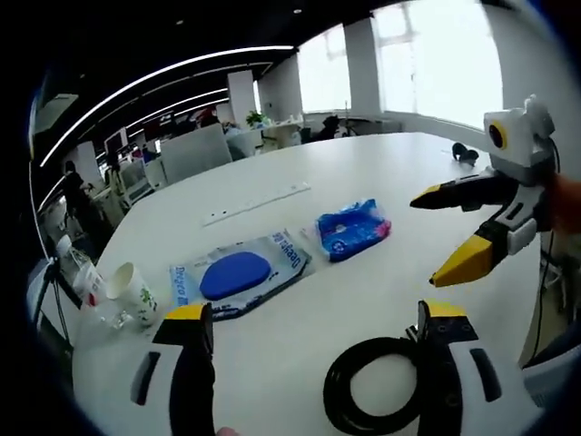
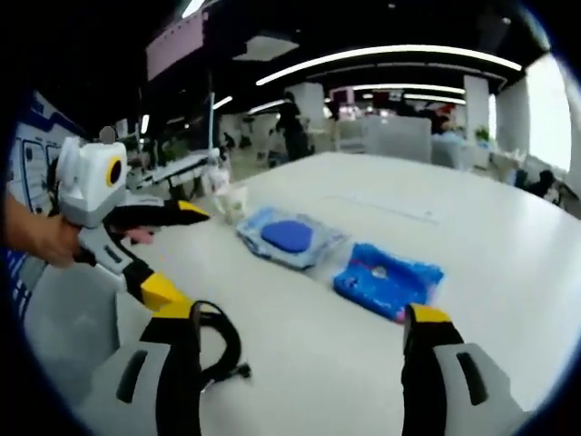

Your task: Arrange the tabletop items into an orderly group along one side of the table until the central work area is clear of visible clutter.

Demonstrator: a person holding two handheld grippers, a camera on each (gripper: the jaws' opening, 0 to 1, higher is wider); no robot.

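A: So, what sat closest to the left gripper [image 1: 313, 341]?

B: A coiled black cable [image 1: 372, 395] lay on the white table [image 1: 363, 182], touching the inside of its right jaw. The jaws stood wide apart, gripping nothing.

A: And the right gripper [image 2: 304, 350]?

B: Released too, jaws spread over bare tabletop. In the left gripper view it hung in from the right, held by a hand.

A: Further out?

B: A clear packet with a blue oval pad [image 1: 238, 274] inside; printing ran along its edge, but I could not read it. Just beside it lay a crumpled blue wrapper [image 1: 354, 229], its writing too small to make out.

A: Anything at the table's edge?

B: A white paper cup [image 1: 134, 292] with a faint pattern, tilted, near some clear plastic. Beyond the packets, a long white strip [image 1: 257, 203] lay flat.
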